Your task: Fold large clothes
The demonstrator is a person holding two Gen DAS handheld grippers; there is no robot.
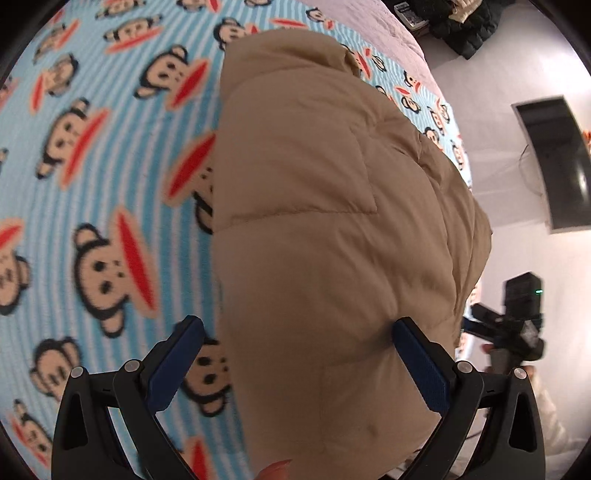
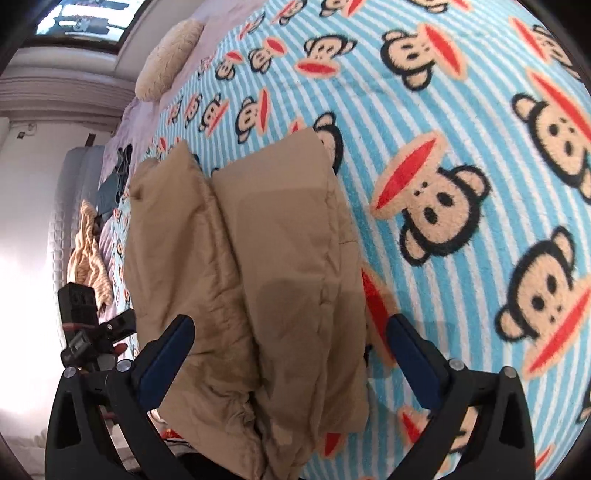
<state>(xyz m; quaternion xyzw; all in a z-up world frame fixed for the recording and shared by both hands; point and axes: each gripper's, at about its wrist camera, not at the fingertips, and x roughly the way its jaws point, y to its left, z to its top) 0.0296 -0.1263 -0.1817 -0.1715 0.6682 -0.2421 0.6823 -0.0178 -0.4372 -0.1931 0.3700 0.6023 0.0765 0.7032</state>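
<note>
Left gripper [image 1: 297, 328]: jaws spread wide, nothing pinched. Its right pad [image 1: 421, 363] lies against the surface of the tan padded jacket [image 1: 332, 206]; the other pad hangs over the monkey-print blanket [image 1: 92, 155] beside the jacket's edge. Judgement: jaws straddle that long edge so a closing pinch could take it for the next fold.

Right gripper [image 2: 290, 332]: jaws likewise wide apart, gripping nothing, poised over the near end of the jacket [image 2: 266, 258], one pad above tan fabric, the other above blanket [image 2: 461, 110].

Jacket position: lying lengthwise on the blanket, already narrowed into a long bundle. Judgement: sides folded in, a crosswise fold remains.

View differences:
1. Right wrist view shows 2 layers meeting along a central seam line, plus the far end of the bundle; left wrist view shows only 1 smooth quilted face.
2. Left wrist view shows the right gripper's body [image 1: 517, 325] past the jacket's far side.
3. Right wrist view, farther off: a cream pillow [image 2: 170, 55] and a heap of other clothes [image 2: 92, 254] at the bed's edge.
4. Left wrist view, farther off: dark garments [image 1: 469, 26] beyond the bed.
</note>
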